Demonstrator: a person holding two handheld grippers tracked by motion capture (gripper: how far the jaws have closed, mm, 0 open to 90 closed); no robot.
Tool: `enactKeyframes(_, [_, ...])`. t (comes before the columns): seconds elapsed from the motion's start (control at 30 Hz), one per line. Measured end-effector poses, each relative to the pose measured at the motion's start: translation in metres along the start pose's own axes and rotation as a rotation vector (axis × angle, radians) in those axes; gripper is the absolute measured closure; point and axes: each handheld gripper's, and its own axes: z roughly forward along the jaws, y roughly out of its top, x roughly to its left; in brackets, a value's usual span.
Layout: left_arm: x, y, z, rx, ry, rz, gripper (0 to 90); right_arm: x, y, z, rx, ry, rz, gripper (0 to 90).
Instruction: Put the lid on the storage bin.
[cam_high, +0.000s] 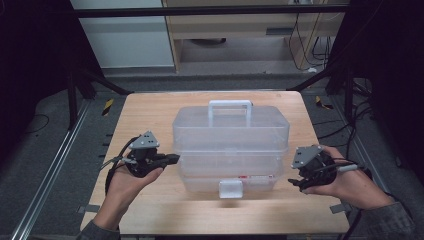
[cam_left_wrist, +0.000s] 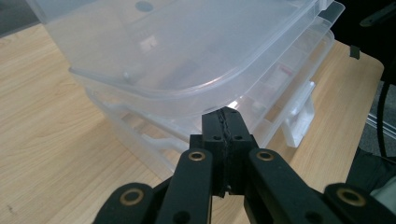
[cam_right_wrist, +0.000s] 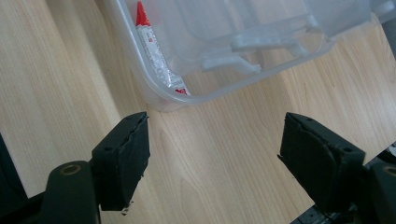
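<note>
A clear plastic tiered toolbox (cam_high: 231, 145) stands mid-table, with a white handle (cam_high: 230, 107) on top and a white latch (cam_high: 231, 188) at its front. My left gripper (cam_high: 174, 159) is at the box's left side, shut with nothing between its jaws. In the left gripper view its tips (cam_left_wrist: 227, 116) sit right under the rim of the upper tier (cam_left_wrist: 187, 60). My right gripper (cam_high: 296, 183) is held by the box's right front corner. Its jaws stand wide open (cam_right_wrist: 215, 135) over bare wood, just short of the bottom tray (cam_right_wrist: 219, 70), which holds a red-and-white tube (cam_right_wrist: 156, 58).
The wooden table (cam_high: 150, 210) has free room in front of the box and along both sides. Its edges drop to a dark floor with cables and metal rails. A cabinet and a pale panel stand beyond the far edge.
</note>
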Motion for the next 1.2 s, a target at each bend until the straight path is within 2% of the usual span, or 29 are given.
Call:
enactKeyframes(0.2, [-0.002, -0.002, 0.001, 0.010, 0.005, 0.004, 89.4, -0.001, -0.005, 0.004, 0.003, -0.021, 0.029, 23.1])
enactKeyframes(0.47, [-0.001, -0.004, -0.001, 0.014, 0.003, 0.011, 89.5, -0.008, -0.018, 0.014, 0.013, -0.063, 0.095, 21.7])
enactKeyframes(0.53, [0.001, -0.005, -0.004, 0.017, 0.007, 0.011, 89.5, -0.010, -0.020, 0.017, 0.017, -0.081, 0.111, 21.3])
enactKeyframes(0.6, [0.005, -0.008, -0.009, 0.029, 0.030, 0.021, 89.5, -0.013, -0.023, 0.019, 0.023, -0.101, 0.127, 20.8])
enactKeyframes(0.63, [0.013, -0.013, -0.016, 0.038, 0.076, 0.030, 89.5, -0.015, -0.024, 0.021, 0.028, -0.120, 0.145, 20.7])
enactKeyframes(0.67, [0.013, -0.013, -0.016, 0.038, 0.076, 0.030, 89.5, -0.015, -0.024, 0.021, 0.028, -0.120, 0.145, 20.7])
enactKeyframes(0.7, [0.025, -0.017, -0.022, 0.053, 0.145, 0.037, 89.5, -0.019, -0.025, 0.022, 0.032, -0.143, 0.162, 20.6])
enactKeyframes(0.73, [0.025, -0.017, -0.022, 0.053, 0.145, 0.037, 89.5, -0.019, -0.025, 0.022, 0.032, -0.143, 0.162, 20.6])
enactKeyframes(0.77, [0.041, -0.023, -0.024, 0.063, 0.203, 0.026, 89.5, -0.024, -0.028, 0.026, 0.043, -0.176, 0.196, 21.1])
enactKeyframes(0.8, [0.041, -0.023, -0.024, 0.063, 0.203, 0.026, 89.5, -0.024, -0.028, 0.026, 0.043, -0.176, 0.196, 21.1])
enactKeyframes(0.83, [0.058, -0.030, -0.021, 0.081, 0.277, 0.024, 89.5, -0.032, -0.032, 0.034, 0.051, -0.210, 0.239, 21.8])
enactKeyframes(0.87, [0.058, -0.030, -0.021, 0.081, 0.277, 0.024, 89.5, -0.032, -0.032, 0.034, 0.051, -0.210, 0.239, 21.8])
enactKeyframes(0.9, [0.067, -0.035, -0.017, 0.083, 0.298, 0.011, 89.5, -0.038, -0.034, 0.039, 0.056, -0.231, 0.269, 21.8])
enactKeyframes(0.97, [0.087, -0.045, -0.007, 0.083, 0.331, -0.033, 89.5, -0.049, -0.039, 0.051, 0.060, -0.262, 0.347, 21.9])
enactKeyframes(1.0, [0.092, -0.048, -0.003, 0.090, 0.343, -0.041, 89.5, -0.056, -0.042, 0.059, 0.046, -0.284, 0.394, 22.0])
enactKeyframes(1.03, [0.105, -0.056, 0.008, 0.108, 0.378, -0.050, 89.5, -0.067, -0.046, 0.073, 0.023, -0.309, 0.456, 22.4])
enactKeyframes(1.07, [0.105, -0.056, 0.008, 0.108, 0.378, -0.050, 89.5, -0.067, -0.046, 0.073, 0.023, -0.309, 0.456, 22.4])
enactKeyframes(1.1, [0.112, -0.060, 0.014, 0.115, 0.382, -0.068, 89.5, -0.070, -0.047, 0.078, 0.010, -0.317, 0.475, 22.6])
enactKeyframes(1.17, [0.120, -0.065, 0.021, 0.119, 0.405, -0.087, 89.6, -0.082, -0.050, 0.097, -0.049, -0.326, 0.555, 23.4])
enactKeyframes(1.2, [0.123, -0.067, 0.024, 0.116, 0.414, -0.091, 89.6, -0.082, -0.050, 0.097, -0.049, -0.326, 0.555, 23.4])
